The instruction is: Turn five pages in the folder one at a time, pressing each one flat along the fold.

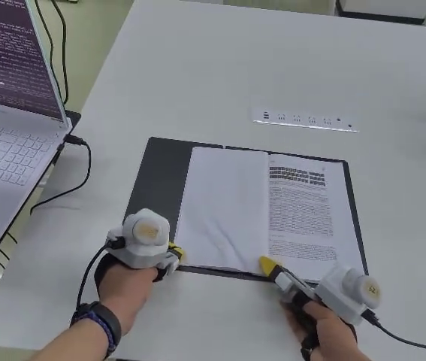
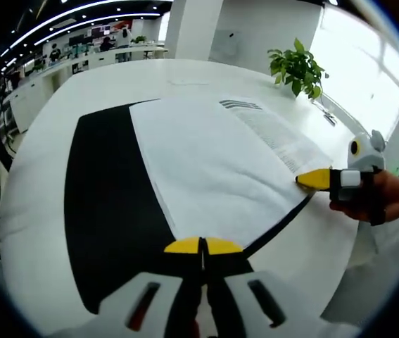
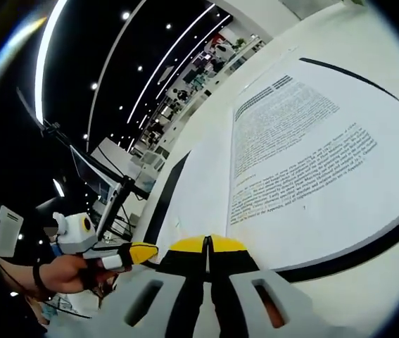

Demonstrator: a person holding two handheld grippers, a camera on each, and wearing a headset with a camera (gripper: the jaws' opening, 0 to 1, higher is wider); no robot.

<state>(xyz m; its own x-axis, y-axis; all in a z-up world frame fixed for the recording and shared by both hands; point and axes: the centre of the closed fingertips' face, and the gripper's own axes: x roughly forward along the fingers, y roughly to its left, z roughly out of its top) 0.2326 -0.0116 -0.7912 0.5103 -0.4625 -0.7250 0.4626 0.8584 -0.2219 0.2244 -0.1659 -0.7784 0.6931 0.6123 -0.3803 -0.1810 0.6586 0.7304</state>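
The left tongs (image 1: 173, 254) are held with their yellow tips pressed together on nothing, at the near edge of the folder (image 1: 160, 180) just beside the near left corner of the blank page (image 1: 220, 207). The right tongs (image 1: 267, 265) are likewise closed and empty, their tips at the near edge of the printed page (image 1: 310, 218) close to the fold. The folder is laid open and flat on the white tabletop (image 1: 220, 75), with a laptop (image 1: 6, 128) set at the left edge and a power strip (image 1: 303, 120) beyond the folder.
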